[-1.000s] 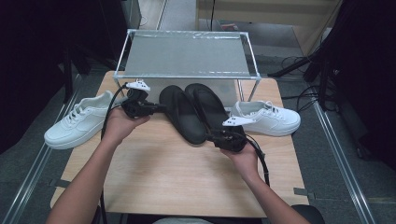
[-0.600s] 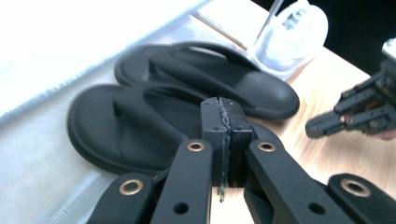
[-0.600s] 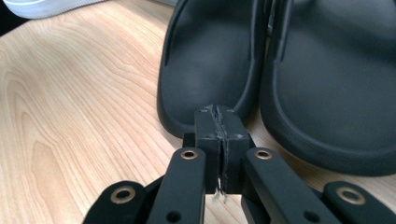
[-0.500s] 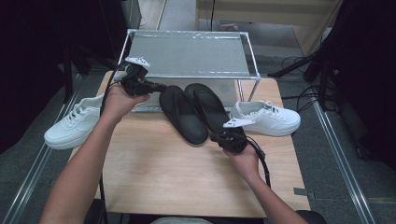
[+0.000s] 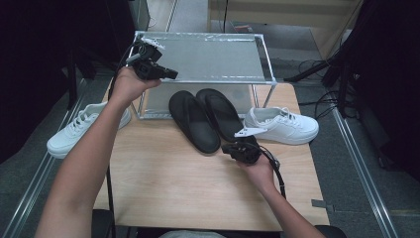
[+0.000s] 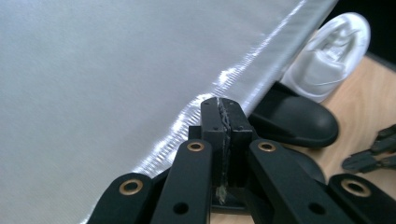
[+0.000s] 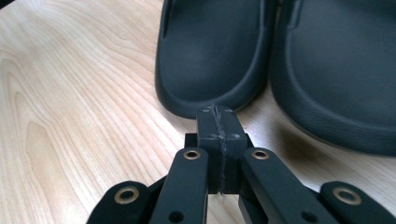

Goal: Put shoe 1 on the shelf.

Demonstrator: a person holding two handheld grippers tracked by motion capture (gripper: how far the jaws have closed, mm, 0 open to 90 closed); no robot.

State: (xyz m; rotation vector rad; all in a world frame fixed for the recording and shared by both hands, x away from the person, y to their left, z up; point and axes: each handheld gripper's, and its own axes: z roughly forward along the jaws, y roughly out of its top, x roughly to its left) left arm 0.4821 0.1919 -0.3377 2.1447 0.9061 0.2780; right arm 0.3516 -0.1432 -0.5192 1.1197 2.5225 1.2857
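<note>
Two black slippers lie side by side on the wooden table [image 5: 163, 183]: the left slipper [image 5: 192, 120] and the right slipper [image 5: 220, 112], toes under a metal-framed shelf [image 5: 208, 57]. My left gripper [image 5: 171, 75] is raised at the shelf's front left edge, jaws shut on nothing; its own view shows the shut gripper [image 6: 223, 112] against the shelf's grey top [image 6: 116, 70]. My right gripper [image 5: 229, 148] rests low on the table, shut and empty, just behind the heel of the left slipper [image 7: 212, 56], with the other slipper [image 7: 336, 70] beside it.
A white sneaker [image 5: 282, 125] lies on the table's right side next to the slippers. Another white sneaker [image 5: 81, 130] sits at the left, off the table's edge. Cables [image 5: 317, 67] run over the floor at the right. Dark surroundings flank both sides.
My left gripper has lifted away from the slippers, up and back to the shelf's front left edge. The right gripper has stayed by the slipper's heel.
</note>
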